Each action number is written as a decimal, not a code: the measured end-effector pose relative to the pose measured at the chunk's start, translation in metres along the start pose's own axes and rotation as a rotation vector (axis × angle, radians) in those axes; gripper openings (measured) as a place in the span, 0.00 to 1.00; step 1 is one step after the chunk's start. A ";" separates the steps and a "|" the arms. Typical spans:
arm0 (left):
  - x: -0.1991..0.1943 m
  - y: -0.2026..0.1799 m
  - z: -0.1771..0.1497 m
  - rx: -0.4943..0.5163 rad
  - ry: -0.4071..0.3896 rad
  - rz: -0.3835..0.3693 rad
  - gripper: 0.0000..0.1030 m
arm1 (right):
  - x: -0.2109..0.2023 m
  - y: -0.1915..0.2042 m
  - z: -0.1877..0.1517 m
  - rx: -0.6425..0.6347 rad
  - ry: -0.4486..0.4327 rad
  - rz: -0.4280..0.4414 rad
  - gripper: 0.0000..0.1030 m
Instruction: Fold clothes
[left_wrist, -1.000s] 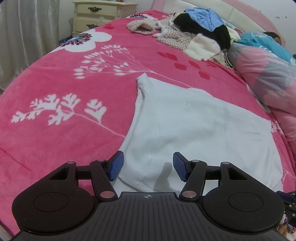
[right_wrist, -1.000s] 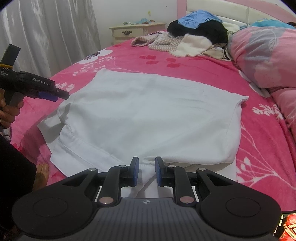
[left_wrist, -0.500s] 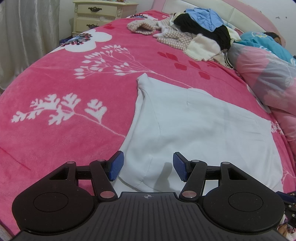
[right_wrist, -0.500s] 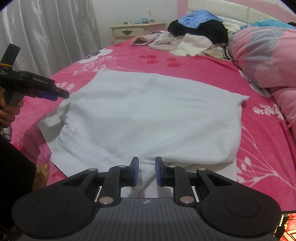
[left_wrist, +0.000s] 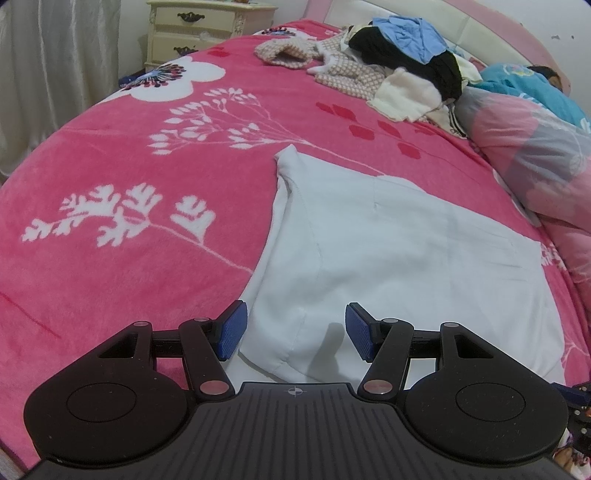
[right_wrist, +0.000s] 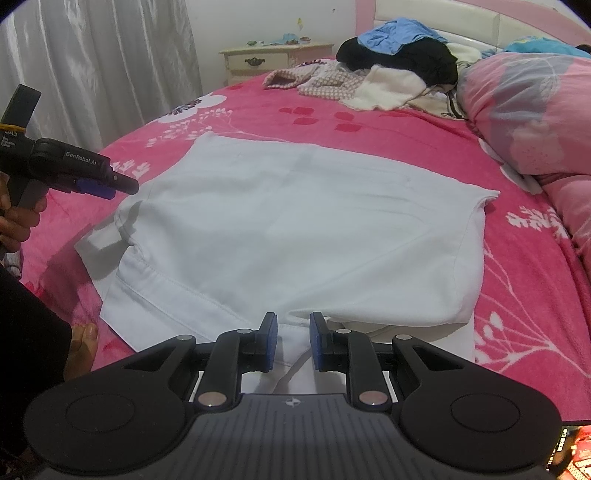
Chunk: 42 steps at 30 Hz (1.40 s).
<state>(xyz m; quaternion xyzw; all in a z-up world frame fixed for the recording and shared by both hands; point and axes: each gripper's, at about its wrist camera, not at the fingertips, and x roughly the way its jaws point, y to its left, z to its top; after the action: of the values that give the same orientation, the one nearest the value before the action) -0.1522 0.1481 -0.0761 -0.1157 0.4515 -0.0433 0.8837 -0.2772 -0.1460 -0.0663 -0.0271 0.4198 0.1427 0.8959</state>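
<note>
On the pink blanket (right_wrist: 517, 295) of the bed, a white garment (right_wrist: 295, 229) lies spread flat, one layer doubled over another along its near edge. Left gripper (left_wrist: 291, 334): jaws wide apart, holding nothing, hovering over the garment's near corner, likely placed to take that edge. Right gripper (right_wrist: 293, 341): jaws narrowly parted astride a fold of the garment's hem; whether they pinch it, cannot tell. Beyond the garment: unsorted clothes pile (right_wrist: 399, 74), pink quilt (right_wrist: 528, 110), nightstand (right_wrist: 273, 59), grey curtain (right_wrist: 103, 74).

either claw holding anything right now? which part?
No. Left claw is wide open over the white garment's near corner; right claw is narrowly open astride its near edge, not clamped.
</note>
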 end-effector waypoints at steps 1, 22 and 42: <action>0.000 0.000 0.000 -0.002 0.000 0.000 0.57 | 0.000 0.000 0.000 -0.001 0.001 0.000 0.21; 0.001 0.001 -0.001 -0.003 0.002 0.000 0.57 | 0.001 -0.002 0.000 -0.008 0.003 0.006 0.21; 0.002 0.002 -0.002 -0.001 0.009 0.000 0.57 | 0.002 -0.002 0.001 -0.003 0.006 0.008 0.21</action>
<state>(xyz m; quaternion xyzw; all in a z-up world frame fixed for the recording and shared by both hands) -0.1529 0.1490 -0.0796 -0.1161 0.4556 -0.0436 0.8815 -0.2752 -0.1470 -0.0675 -0.0274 0.4224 0.1468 0.8940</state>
